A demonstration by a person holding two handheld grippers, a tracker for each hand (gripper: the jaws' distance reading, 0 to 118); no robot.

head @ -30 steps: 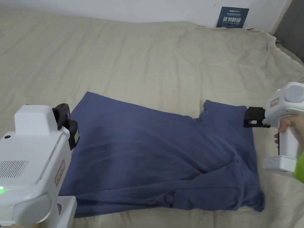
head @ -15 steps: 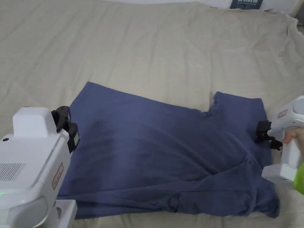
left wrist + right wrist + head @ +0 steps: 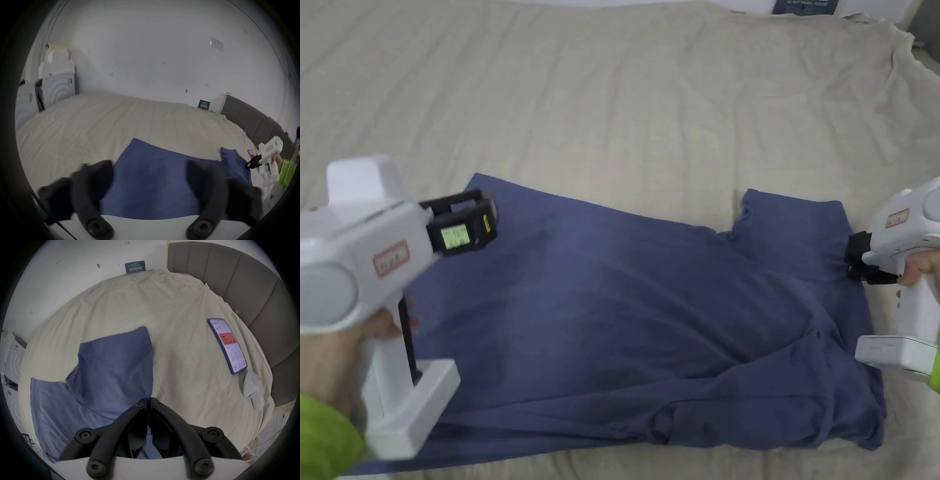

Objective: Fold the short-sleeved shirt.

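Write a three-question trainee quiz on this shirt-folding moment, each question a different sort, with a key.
1. True or false: the left gripper has its jaws spread apart over the blue shirt.
2. Multiple choice: the right gripper is A) wide open above the phone, B) closed at the shirt's edge, C) resting on the headboard.
3. Fill in: the shirt lies on a beige ____.

Key: 1 true; 2 B; 3 bedsheet.

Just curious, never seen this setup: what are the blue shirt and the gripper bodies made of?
The shirt looks like soft matte knit, probably cotton: it drapes and creases loosely. The left gripper and right gripper bodies look like smooth white moulded plastic, with black jaws.
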